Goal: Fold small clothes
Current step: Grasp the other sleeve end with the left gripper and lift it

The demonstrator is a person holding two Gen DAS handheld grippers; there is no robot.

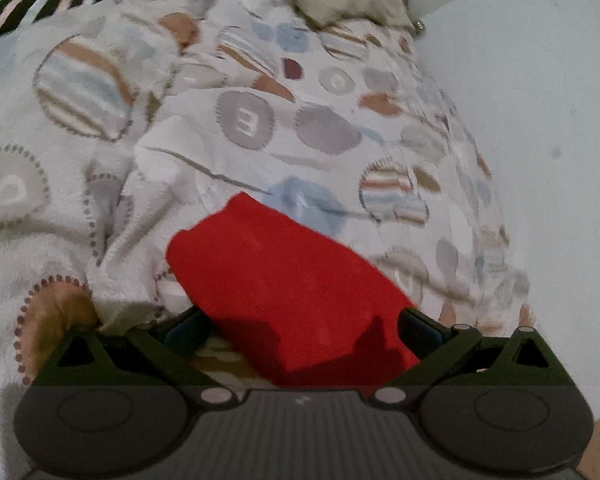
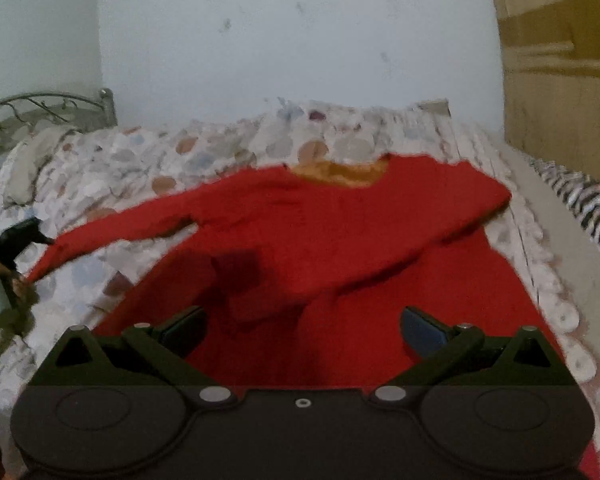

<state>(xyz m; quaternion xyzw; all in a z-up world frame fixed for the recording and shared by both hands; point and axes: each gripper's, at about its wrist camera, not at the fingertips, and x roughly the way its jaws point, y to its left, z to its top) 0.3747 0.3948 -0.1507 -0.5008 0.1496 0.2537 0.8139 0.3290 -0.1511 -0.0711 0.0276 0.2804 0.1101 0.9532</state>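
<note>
Fingers of left gripper (image 1: 300,330) wide, red sleeve (image 1: 284,280) between; right gripper (image 2: 302,326) wide over red shirt (image 2: 340,232).

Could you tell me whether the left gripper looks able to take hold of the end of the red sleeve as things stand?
Probably yes: the sleeve end already lies between the open fingers of the left gripper, with nothing on top of it.

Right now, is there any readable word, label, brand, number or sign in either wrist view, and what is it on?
None can be read.
Bedspread: a grey patch holds a pale mark shaped like "E" or "3"; it looks like pattern, not lettering.
Red top: no tag or print shows; its neckline is blurred.
Left gripper: a tiny pale mark on the body, too small to read.
</note>
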